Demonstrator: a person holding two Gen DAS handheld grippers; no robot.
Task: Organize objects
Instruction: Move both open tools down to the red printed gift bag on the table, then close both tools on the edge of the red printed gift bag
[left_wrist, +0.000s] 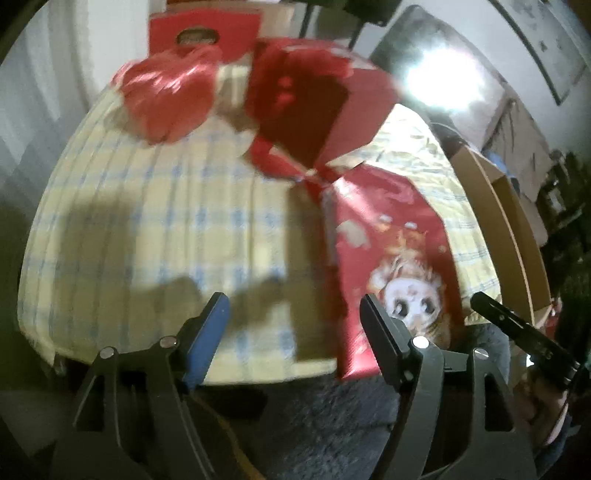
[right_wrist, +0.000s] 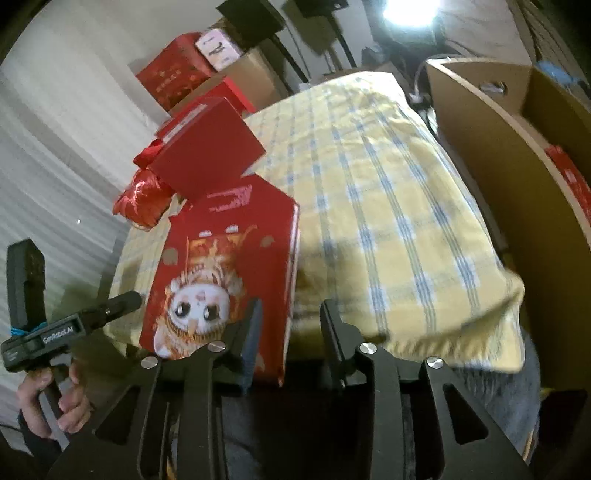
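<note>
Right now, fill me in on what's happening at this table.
A person holds a claw in each hand over a table with a yellow checked cloth. Both the left claw and the right claw are open and empty. A red cartoon-printed box lies at the near edge, with another red box and a shiny red bag behind it.

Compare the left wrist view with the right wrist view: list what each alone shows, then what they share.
Left wrist only: the left gripper open over the checked cloth.
Right wrist only: the hand gripping the left gripper's handle, and a red item inside the cardboard box.
Both: the red cartoon-face box, the plain red box and the shiny red bundle.
</note>
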